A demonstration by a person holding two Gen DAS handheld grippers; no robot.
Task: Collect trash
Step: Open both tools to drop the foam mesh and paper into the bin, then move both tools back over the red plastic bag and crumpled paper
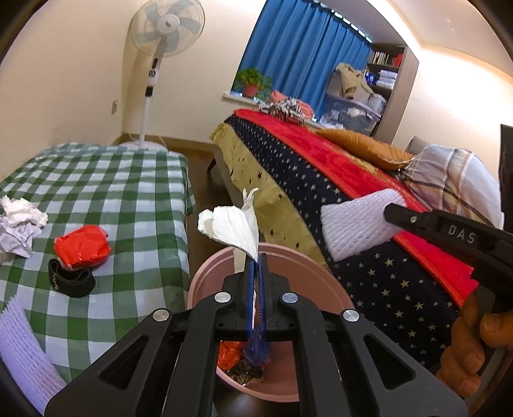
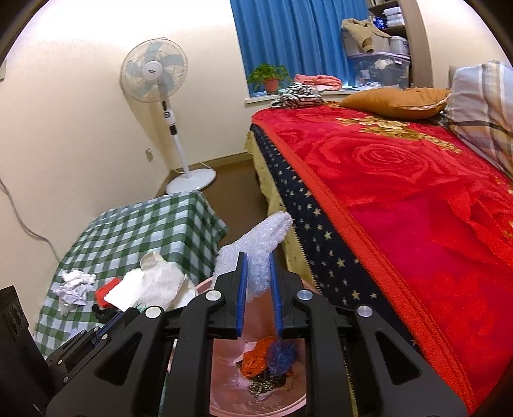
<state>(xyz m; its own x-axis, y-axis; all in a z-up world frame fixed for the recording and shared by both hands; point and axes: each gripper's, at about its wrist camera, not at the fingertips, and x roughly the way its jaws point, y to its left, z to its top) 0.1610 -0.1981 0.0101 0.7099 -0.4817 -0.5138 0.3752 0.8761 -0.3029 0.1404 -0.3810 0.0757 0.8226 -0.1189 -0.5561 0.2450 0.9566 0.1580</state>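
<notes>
Crumpled white paper [image 1: 231,229] pinched between the blue fingers [image 1: 249,282] of the left gripper [image 1: 256,266], poking up above the pink bin [image 1: 205,282]. White foam netting [image 2: 256,253] standing between the fingers [image 2: 241,288] of the right gripper [image 2: 258,272], also over the bin; pads close against the foam on both sides, though whether pressing or just let go, hard to tell. From the left wrist view, same foam sleeve [image 1: 356,224] sticking out past the right gripper's black tip, a hand [image 1: 471,346] wrapped round the handle below. Down inside the bin: orange plastic [image 2: 255,357], a blue mesh scrap [image 2: 282,353], dark bits at the bottom.

Left of the bin, green checked tabletop [image 1: 121,192] carrying more trash: red wrapper [image 1: 81,247] resting against a black band [image 1: 72,280], crumpled tissues [image 1: 21,224] farther left, another foam net [image 1: 22,346] at the near edge. Right of the bin, bed [image 2: 416,208] with red rose blanket and starry sheet, orange pillow [image 2: 394,101] and plaid pillow [image 2: 481,109] at the head. Far back, standing fan [image 1: 166,29], potted plant [image 1: 251,83] on the sill, blue curtain [image 1: 298,48].
</notes>
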